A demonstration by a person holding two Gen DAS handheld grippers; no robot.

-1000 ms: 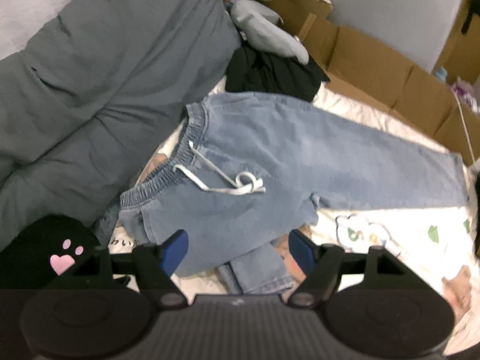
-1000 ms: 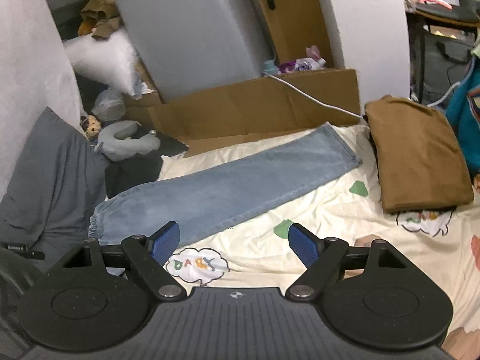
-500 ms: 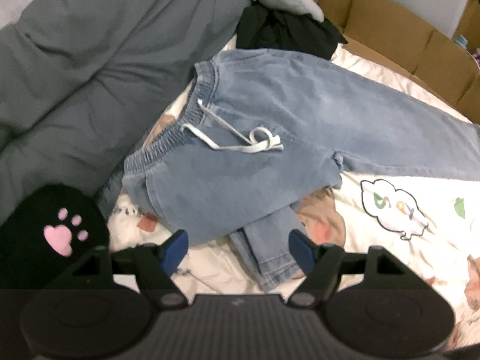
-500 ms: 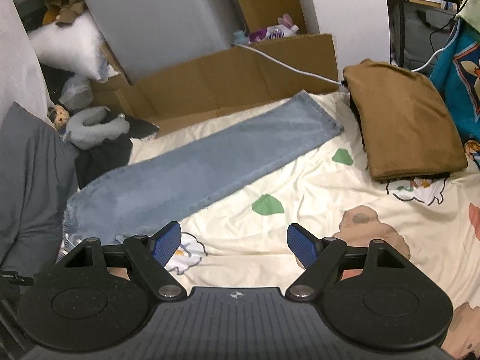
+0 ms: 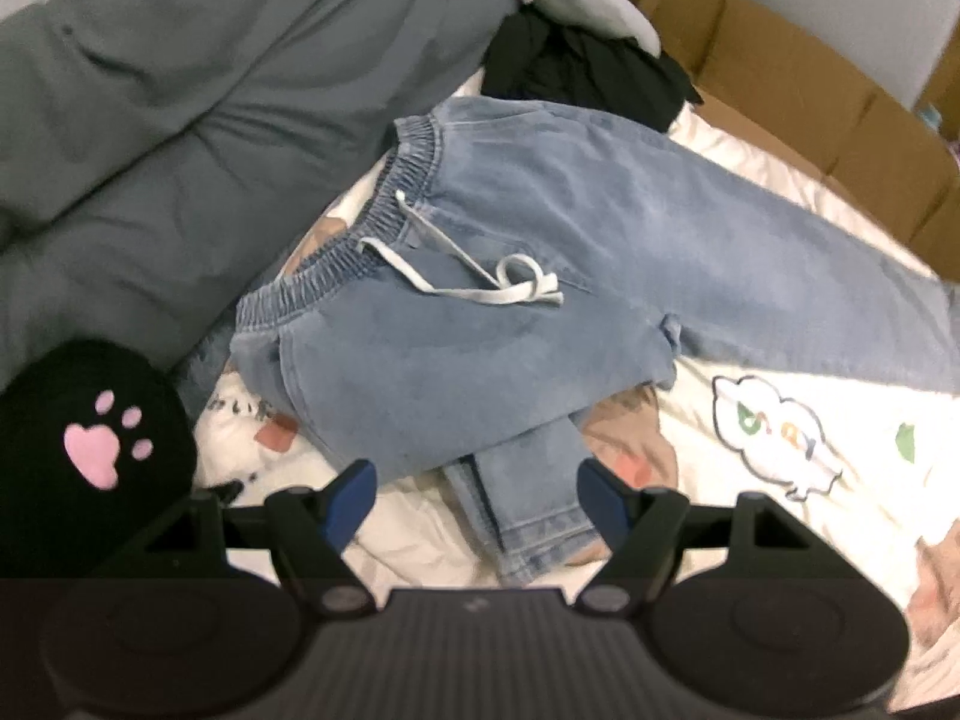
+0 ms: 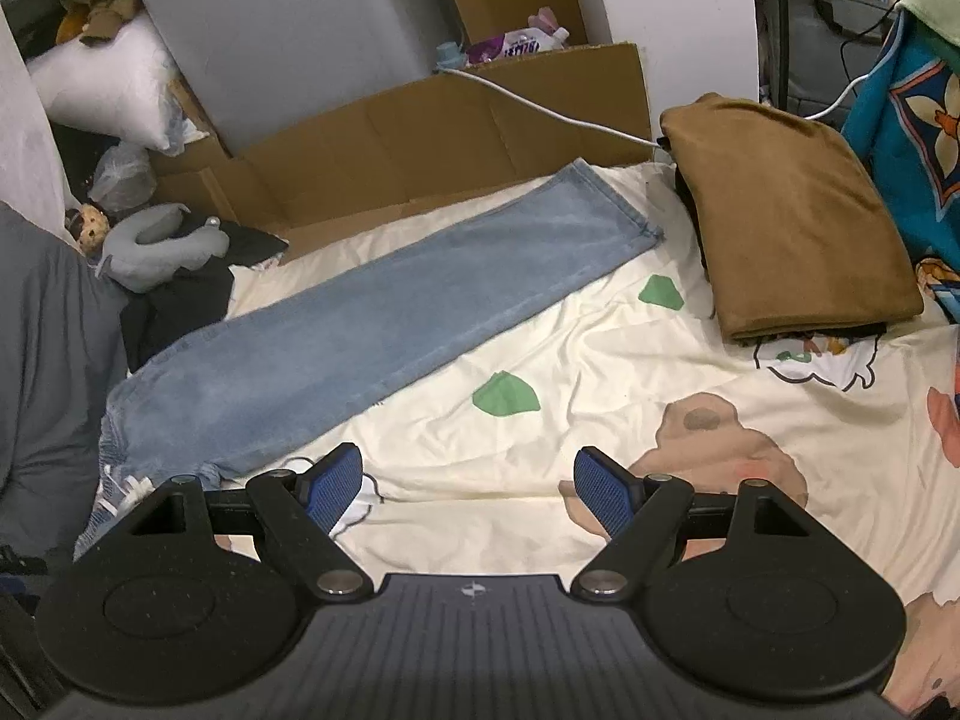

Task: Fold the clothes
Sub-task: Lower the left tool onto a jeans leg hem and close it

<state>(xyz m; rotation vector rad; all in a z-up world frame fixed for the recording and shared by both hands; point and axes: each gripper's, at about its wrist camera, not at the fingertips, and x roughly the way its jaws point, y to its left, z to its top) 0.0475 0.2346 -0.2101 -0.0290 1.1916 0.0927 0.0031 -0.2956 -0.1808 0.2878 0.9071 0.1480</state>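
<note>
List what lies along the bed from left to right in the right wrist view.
Grey duvet → grey plush toy → blue jeans → green patch on the sheet → folded brown garment → teal patterned fabric.

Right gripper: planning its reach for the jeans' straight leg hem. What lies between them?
Only printed bedsheet lies between the open right gripper and the jeans hem, as the right wrist view shows.
</note>
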